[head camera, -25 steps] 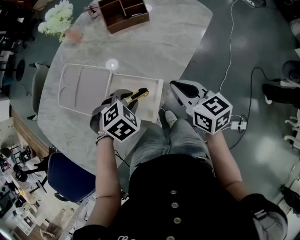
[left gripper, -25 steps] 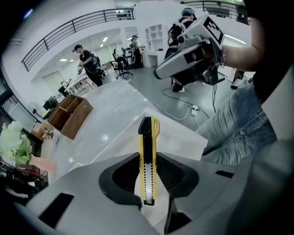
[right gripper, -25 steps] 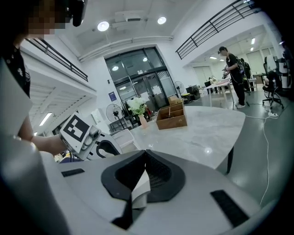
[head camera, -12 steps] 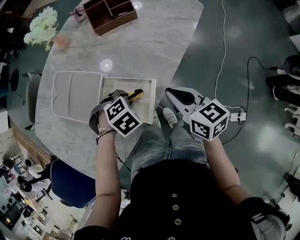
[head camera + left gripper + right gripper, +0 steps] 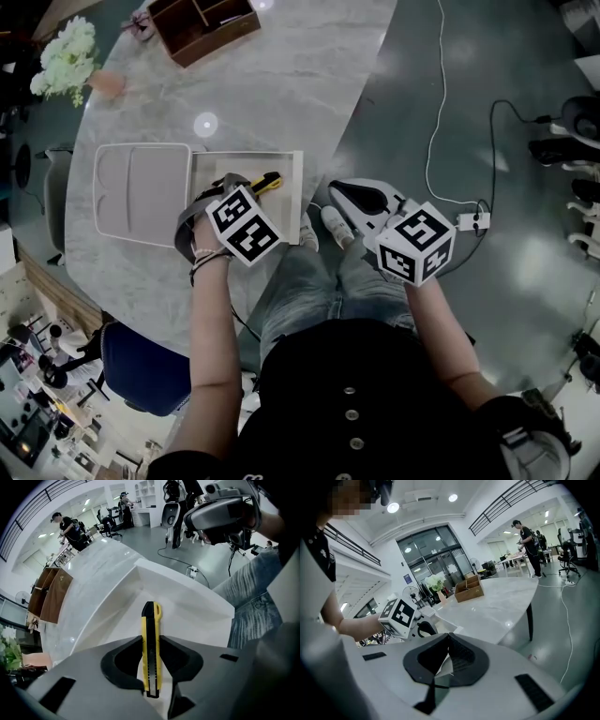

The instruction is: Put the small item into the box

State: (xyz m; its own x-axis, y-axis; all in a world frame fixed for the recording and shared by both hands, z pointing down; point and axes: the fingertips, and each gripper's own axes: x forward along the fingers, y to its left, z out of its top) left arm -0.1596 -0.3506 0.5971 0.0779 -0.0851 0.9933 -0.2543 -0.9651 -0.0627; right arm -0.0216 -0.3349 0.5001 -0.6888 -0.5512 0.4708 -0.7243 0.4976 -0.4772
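Two units are in view. The left hand-held gripper (image 5: 151, 638) points down and grasps the yellow utility knife (image 5: 150, 660) between its jaws, over the inside of the open white box (image 5: 283, 216) on the counter (image 5: 281, 84). The right hand-held gripper (image 5: 448, 634) is clenched with nothing between its jaws, positioned off the counter edge, near the box.

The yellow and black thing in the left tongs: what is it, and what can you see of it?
It looks like a slim utility knife: a yellow, plastic-looking body with a ridged black strip down its middle and a small yellow loop at its far end. No blade shows. The left tongs are shut on its two sides, about midway along, and hold it over the inside of the open white box. Whether its far end touches the box floor can't be told.
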